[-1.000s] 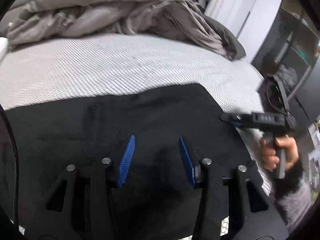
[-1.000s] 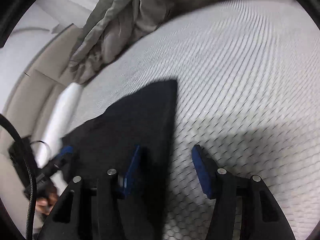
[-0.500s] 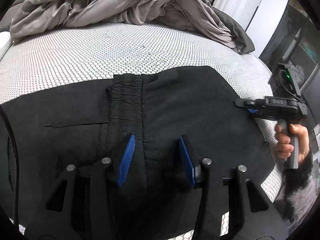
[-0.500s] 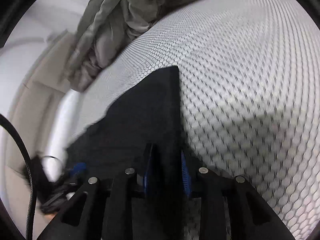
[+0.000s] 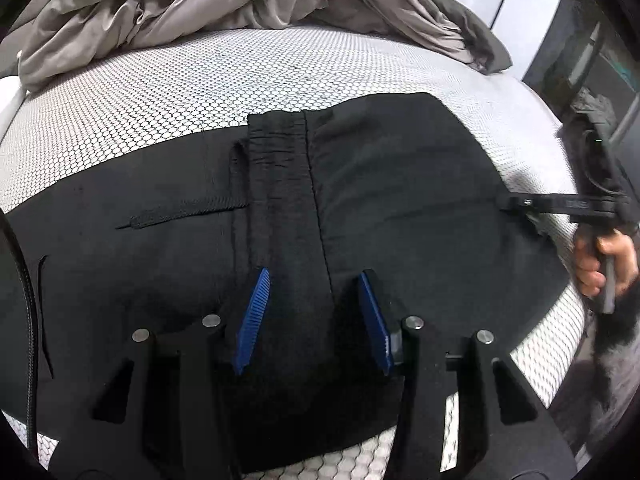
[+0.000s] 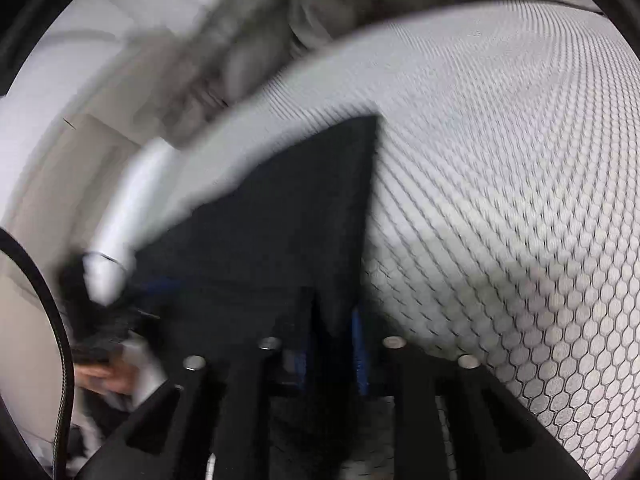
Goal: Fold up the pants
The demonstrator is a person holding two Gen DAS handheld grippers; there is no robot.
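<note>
Black pants (image 5: pixel 360 200) flat on honeycomb-print bed (image 5: pixel 200 80), long axis side to side, waistband between spread pads of left gripper (image 5: pixel 316 320). Right gripper (image 6: pixel 332 344) at far right edge, jaws closing, cloth between. A second ago right jaws stood wider, straddling that edge

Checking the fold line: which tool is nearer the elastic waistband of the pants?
Left. The left tool hovers directly over the waistband, blue pads either side of it. The right tool is closing on the pants' far side edge.
</note>
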